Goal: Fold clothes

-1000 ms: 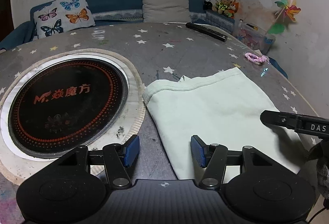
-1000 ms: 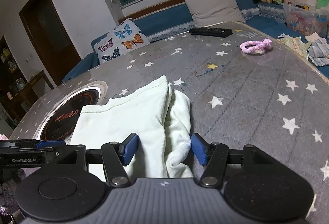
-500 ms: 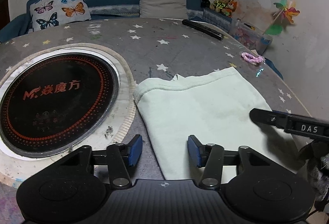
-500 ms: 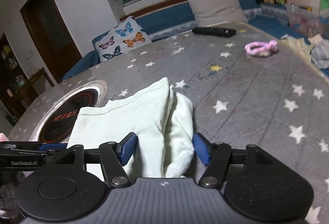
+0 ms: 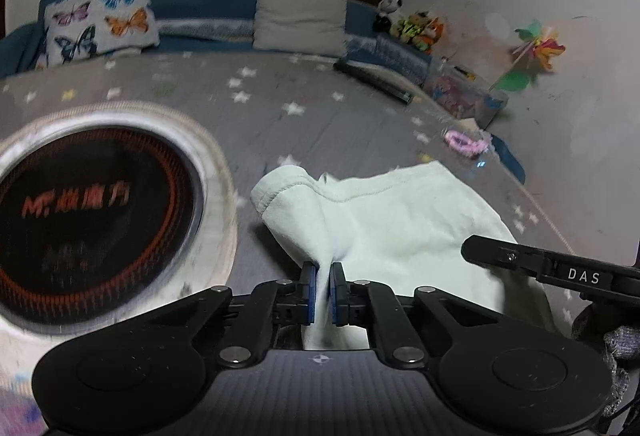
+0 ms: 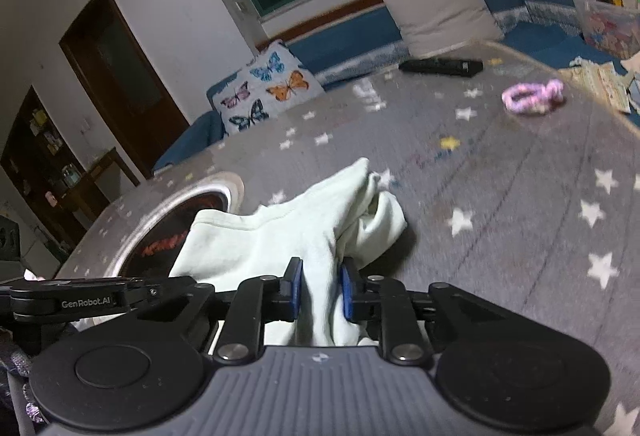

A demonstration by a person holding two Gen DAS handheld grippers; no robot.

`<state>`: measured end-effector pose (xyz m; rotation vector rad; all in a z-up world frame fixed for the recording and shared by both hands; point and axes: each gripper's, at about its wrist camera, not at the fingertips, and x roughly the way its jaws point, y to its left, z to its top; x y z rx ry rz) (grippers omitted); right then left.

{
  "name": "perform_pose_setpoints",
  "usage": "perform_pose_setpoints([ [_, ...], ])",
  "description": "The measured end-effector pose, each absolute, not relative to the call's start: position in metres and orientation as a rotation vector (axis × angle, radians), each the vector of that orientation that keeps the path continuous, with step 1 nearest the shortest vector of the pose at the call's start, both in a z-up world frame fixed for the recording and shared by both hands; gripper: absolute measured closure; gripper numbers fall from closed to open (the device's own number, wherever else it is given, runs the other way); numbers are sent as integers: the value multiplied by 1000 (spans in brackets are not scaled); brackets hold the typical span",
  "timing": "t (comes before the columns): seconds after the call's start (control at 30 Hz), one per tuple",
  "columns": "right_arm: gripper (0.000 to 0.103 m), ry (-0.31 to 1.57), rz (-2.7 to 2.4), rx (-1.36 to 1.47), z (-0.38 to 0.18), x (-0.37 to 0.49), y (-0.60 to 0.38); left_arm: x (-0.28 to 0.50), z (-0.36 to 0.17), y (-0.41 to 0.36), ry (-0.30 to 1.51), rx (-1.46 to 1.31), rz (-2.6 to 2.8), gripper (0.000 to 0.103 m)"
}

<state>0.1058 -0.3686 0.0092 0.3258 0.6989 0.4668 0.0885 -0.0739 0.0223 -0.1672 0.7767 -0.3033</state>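
On the left of the counter (image 5: 280, 92) sits a big round black cooker plate (image 5: 92, 212) with red letters, and the pale green garment (image 5: 404, 232) lies just beside it, on the grey cloth with white stars. The left hand-held gripper (image 5: 321, 292) is closed on the near left edge of the garment — its blue pads pinch a thin ridge of cloth that stands up between them. The right hand-held gripper (image 6: 320, 294) holds the near right edge, with a thicker bunch of cloth between its pads, so its pads sit a little wider apart. I think both near corners are held like this so the near edge can be lifted and laid over the far part in one fold, with both sides going up evenly. The garment looks already doubled over, with more layers showing on its right side. Its long way runs from the person toward the far sofa, and its far hemmed edge points at the pillows. The pink hair tie (image 6: 532, 98) and the black remote (image 6: 440, 67) lie well apart from it.
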Motion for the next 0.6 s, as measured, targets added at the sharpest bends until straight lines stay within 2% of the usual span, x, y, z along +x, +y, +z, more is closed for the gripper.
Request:
perform_pose_setpoints([
  [0.33, 85, 603, 462, 303, 50, 140, -369, 131, 64, -86, 688, -133, -290, 96],
  [0.6, 85, 600, 452, 304, 61, 181, -370, 171, 74, -96, 684, -101, -265, 96],
])
